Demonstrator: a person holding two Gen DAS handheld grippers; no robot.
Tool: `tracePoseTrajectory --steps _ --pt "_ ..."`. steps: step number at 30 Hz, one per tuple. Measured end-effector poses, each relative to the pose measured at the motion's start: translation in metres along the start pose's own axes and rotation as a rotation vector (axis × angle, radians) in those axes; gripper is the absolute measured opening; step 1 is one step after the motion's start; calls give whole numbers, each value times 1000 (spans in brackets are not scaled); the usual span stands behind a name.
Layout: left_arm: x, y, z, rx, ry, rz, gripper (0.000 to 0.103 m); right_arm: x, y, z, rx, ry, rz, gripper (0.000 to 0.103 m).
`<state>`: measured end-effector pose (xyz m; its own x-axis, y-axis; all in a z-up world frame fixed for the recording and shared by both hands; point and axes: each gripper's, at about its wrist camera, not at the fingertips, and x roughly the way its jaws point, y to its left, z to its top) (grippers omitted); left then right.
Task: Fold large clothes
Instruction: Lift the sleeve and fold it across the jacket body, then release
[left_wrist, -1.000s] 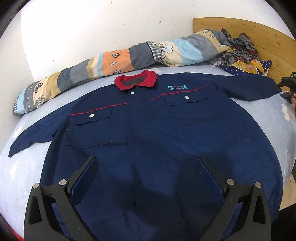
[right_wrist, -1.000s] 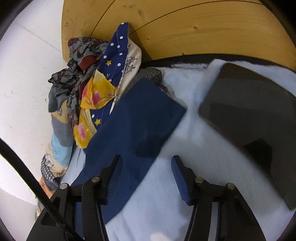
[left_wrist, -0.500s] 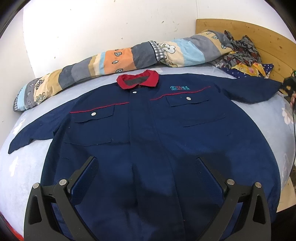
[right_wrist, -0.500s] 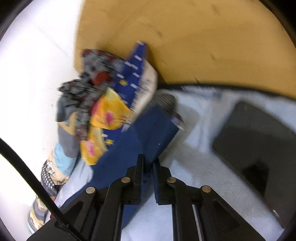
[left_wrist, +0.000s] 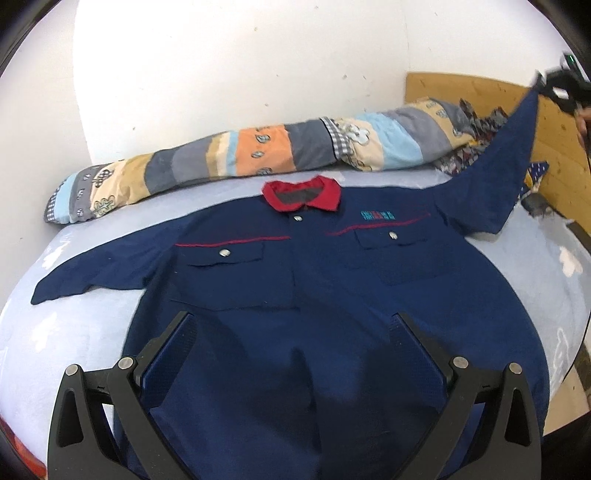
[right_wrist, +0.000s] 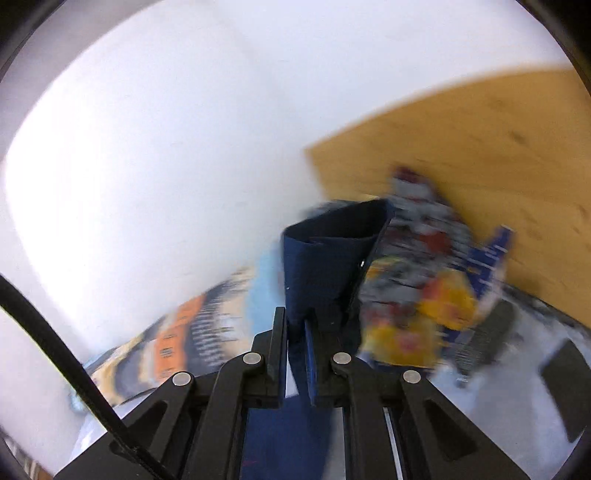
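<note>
A large navy work shirt (left_wrist: 314, 295) with a red collar (left_wrist: 301, 192) lies face up on the pale blue bed (left_wrist: 66, 332). My left gripper (left_wrist: 293, 325) hovers open above the shirt's lower front, with nothing between its fingers. The shirt's right-hand sleeve (left_wrist: 495, 173) is lifted off the bed, stretched up to my right gripper (left_wrist: 554, 88) at the top right. In the right wrist view my right gripper (right_wrist: 295, 325) is shut on the sleeve cuff (right_wrist: 332, 254), which stands up between the pads. The other sleeve (left_wrist: 99, 273) lies flat at the left.
A rolled patchwork quilt (left_wrist: 251, 155) runs along the white wall behind the shirt. Patterned clothes (right_wrist: 424, 280) are heaped at the wooden headboard (left_wrist: 554, 147). A dark flat slab (right_wrist: 569, 384) lies on the bed at the right. A black cable (right_wrist: 66, 354) crosses the right wrist view.
My right gripper closed on the cuff, then rose fast and rolled, lifting the sleeve off the bed. The left gripper drifted up and back a little, staying open.
</note>
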<state>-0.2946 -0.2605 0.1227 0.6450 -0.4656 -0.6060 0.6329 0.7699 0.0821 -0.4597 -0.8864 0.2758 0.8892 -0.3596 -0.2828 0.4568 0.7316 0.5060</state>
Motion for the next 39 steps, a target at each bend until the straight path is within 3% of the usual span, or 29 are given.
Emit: tracePoseTrajectory --steps 6,10,15,18,21,25,26,27,28,29,31,34,36,37,39 --pt "-24 25 2 -48 -44 6 103 5 155 -9 -143 20 177 9" --pt "-39 45 2 -89 -69 21 103 21 258 -60 -267 98 285 9" --pt "-55 77 -2 -147 -91 55 103 63 347 -195 -400 304 377 9" --pt "-62 95 -4 -188 -97 74 103 98 374 -311 -470 485 382 9" --pt "-67 107 -6 -223 -98 76 103 124 375 -420 -522 645 357 9" --pt "-63 111 -6 -237 -77 73 103 149 347 -504 -581 799 250 15" --pt "-62 111 -7 -237 -71 67 103 149 342 -506 -580 786 263 16" --pt "-61 110 -7 -235 -68 67 103 149 341 -502 -589 793 276 29" --pt "-59 109 -6 -231 -68 67 103 147 341 -497 -601 825 300 49" --pt "-58 107 -6 -225 -69 66 103 141 342 -485 -596 849 359 55" --pt "-56 104 -4 -224 -70 65 103 119 342 -455 -612 821 478 63" --pt "-50 103 -1 -226 -66 53 103 93 326 -402 -672 708 549 70" --pt "-47 100 -1 -221 -59 47 103 92 303 -367 -676 590 473 73" --pt "-45 99 -1 -216 -57 47 103 100 282 -349 -665 535 395 73" --pt "-42 96 -1 -197 -50 50 103 130 219 -318 -567 485 154 69"
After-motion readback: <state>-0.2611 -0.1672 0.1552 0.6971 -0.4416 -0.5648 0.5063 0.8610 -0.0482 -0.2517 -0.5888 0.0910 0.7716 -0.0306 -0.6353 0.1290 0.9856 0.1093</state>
